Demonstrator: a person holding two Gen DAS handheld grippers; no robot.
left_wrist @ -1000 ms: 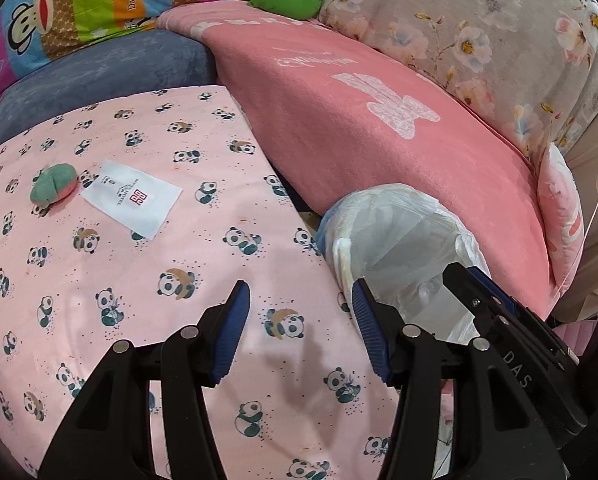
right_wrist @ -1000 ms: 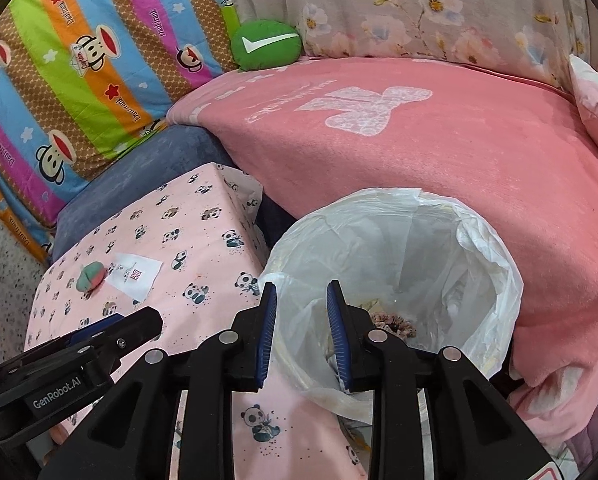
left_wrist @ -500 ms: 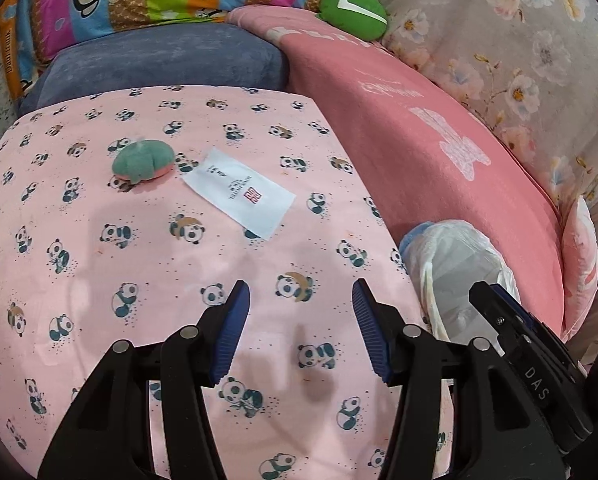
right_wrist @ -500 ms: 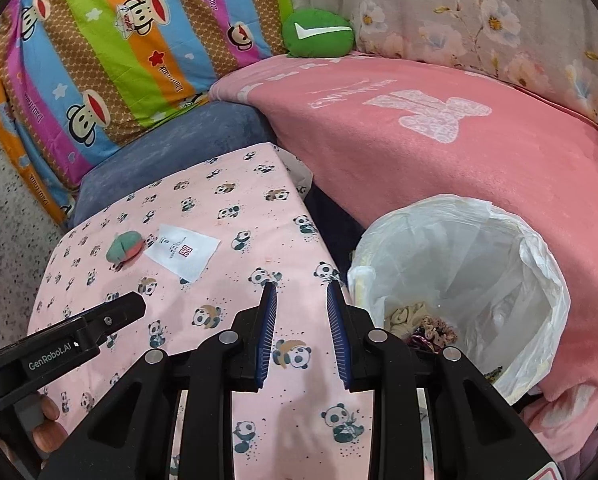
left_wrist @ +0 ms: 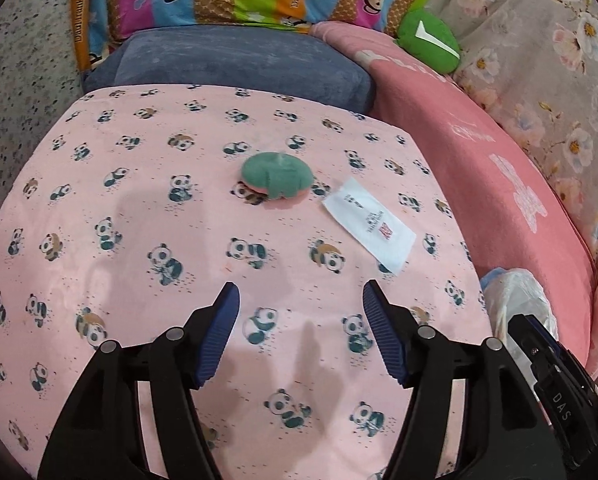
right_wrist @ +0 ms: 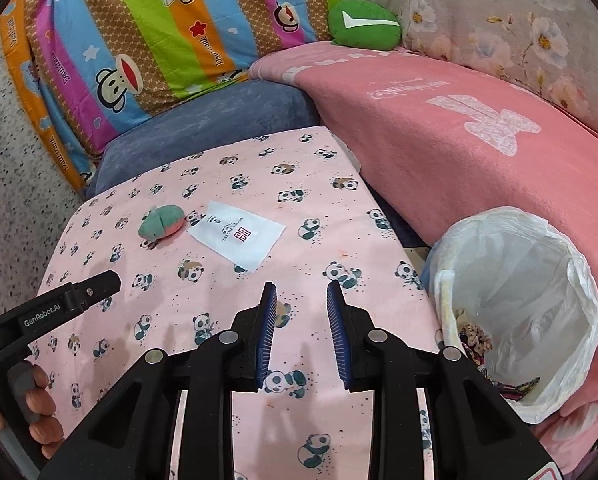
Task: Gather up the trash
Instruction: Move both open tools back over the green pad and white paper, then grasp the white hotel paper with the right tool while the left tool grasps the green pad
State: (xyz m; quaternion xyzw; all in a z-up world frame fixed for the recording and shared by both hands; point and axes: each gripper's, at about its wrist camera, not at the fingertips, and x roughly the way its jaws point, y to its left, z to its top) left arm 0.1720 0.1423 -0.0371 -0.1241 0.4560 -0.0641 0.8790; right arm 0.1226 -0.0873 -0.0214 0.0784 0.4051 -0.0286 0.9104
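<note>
Trash lies ahead in the left wrist view: a green and pink soft lump (left_wrist: 277, 175) far in the middle of the panda cloth (left_wrist: 139, 240), and a flat white packet (left_wrist: 370, 224) just right of it. The left gripper (left_wrist: 301, 322) hangs near, fingers wide apart and empty. The lump looks light and squashy, so I would pinch it across its middle. In the right wrist view, the right gripper (right_wrist: 301, 334) is also parted and empty; the packet (right_wrist: 239, 236) looks thin and slippery, best caught by its raised edge. The lined bin (right_wrist: 515, 312) stands to the right.

Bright, even light, soft shadows, sharp focus, strong fisheye bending at edges
</note>
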